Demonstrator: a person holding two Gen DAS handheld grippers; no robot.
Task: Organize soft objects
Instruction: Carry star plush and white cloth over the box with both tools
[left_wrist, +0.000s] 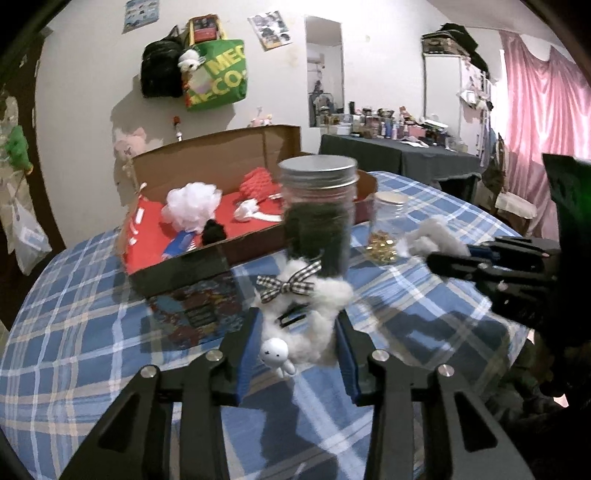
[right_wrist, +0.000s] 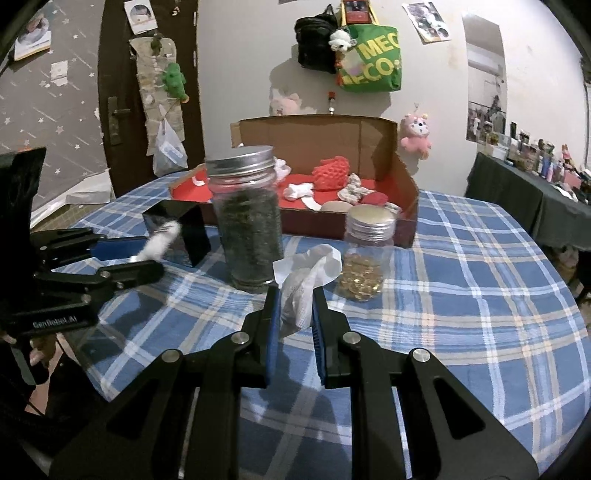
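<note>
Left gripper (left_wrist: 299, 332) jaws clench fluffy toy (left_wrist: 314, 325) | right gripper (right_wrist: 295, 310) jaws clench tissue (right_wrist: 306, 280) | likely step: lift both over jars, release inside box (right_wrist: 406, 206).

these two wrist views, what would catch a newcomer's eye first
Each gripper grips something soft: the left gripper holds a fluffy white hair clip with a checked bow, the right gripper a crumpled white tissue. Just beyond them a tall jar of dark material stands on the blue plaid tablecloth, before an open cardboard box lined in red.
</note>
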